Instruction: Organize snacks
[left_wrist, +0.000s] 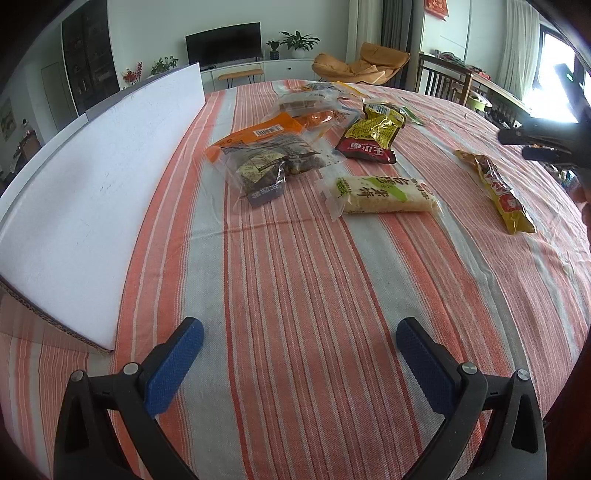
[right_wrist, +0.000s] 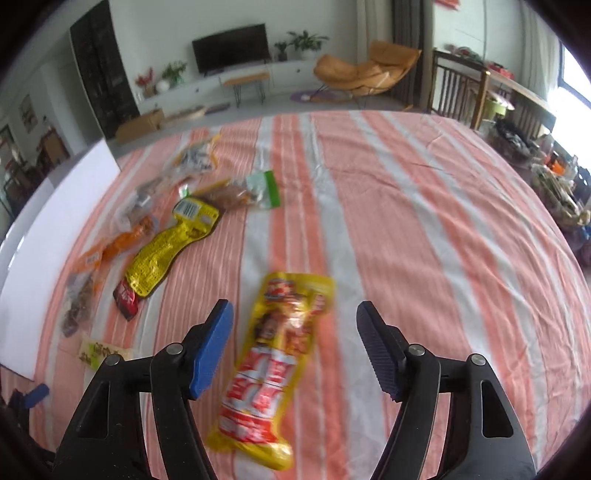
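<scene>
Right gripper (right_wrist: 295, 347) with jaws spread wide, long yellow-and-red plastic snack packet (right_wrist: 273, 369) lying flat on orange-striped tablecloth (right_wrist: 406, 221) between its blue pads, untouched, left gripper (left_wrist: 299, 354) likewise agape over bare cloth, other snack bags (left_wrist: 280, 155) heaped further back beside white foam board (left_wrist: 92, 206)

television (left_wrist: 224, 43) | orange lounge chair (right_wrist: 364, 72) | striped tablecloth (left_wrist: 295, 280) | white board (left_wrist: 92, 206)

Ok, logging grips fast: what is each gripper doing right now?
Left gripper: open, empty, above the striped tablecloth.
Right gripper: open, long yellow-and-red snack packet between its fingers, not gripped.
</scene>
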